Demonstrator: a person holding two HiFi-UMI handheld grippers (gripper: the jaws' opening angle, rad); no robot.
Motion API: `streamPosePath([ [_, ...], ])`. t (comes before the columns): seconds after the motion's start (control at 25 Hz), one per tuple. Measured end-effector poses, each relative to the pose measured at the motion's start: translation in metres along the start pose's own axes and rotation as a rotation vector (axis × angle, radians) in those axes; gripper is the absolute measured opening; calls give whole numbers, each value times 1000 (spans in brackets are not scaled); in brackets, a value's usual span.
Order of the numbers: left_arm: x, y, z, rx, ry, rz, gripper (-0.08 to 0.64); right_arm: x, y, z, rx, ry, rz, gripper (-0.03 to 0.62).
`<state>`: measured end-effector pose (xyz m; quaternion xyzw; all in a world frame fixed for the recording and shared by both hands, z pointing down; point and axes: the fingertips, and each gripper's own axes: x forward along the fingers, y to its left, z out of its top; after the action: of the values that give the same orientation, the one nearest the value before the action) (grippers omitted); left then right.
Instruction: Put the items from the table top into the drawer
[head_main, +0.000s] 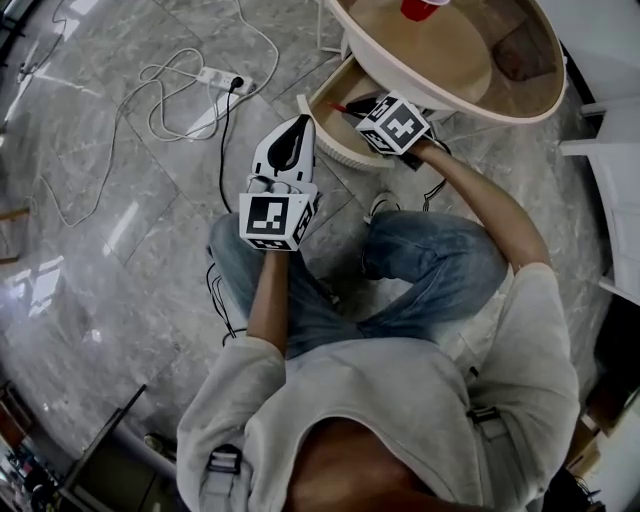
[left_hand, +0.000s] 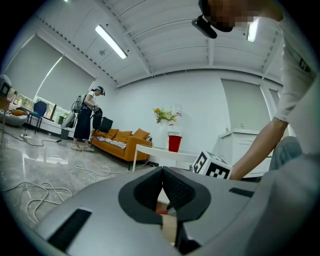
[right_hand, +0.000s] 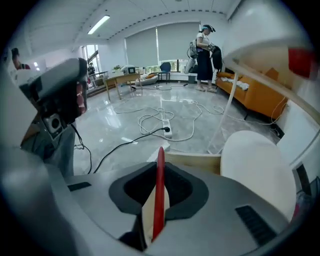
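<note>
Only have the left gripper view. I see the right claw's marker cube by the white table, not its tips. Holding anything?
Observer: Yes. The right gripper view shows the right claw shut on a thin red item.
Operator: Drawer open?
Observer: Open. In the head view the drawer sticks out from under the round table, with the red item's tip over it.
Operator: Where's my left claw relative to it?
Observer: The left claw is off to the drawer's left, above the floor, not touching the drawer.
</note>
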<state>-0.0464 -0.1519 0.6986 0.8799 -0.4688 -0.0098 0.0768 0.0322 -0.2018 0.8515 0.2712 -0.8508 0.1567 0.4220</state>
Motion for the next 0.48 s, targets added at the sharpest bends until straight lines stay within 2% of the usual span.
streamPosePath([
  [0.12, 2, -1, -2, -1, 4, -6, 15, 30, -6, -22, 65, 39, 26, 67],
  [0.24, 5, -7, -5, -4, 15, -15, 15, 55, -16, -43, 103, 100, 12, 67],
  [0.48, 5, -7, -8, 9, 27, -13, 15, 83, -29, -71, 4, 207, -16, 67],
])
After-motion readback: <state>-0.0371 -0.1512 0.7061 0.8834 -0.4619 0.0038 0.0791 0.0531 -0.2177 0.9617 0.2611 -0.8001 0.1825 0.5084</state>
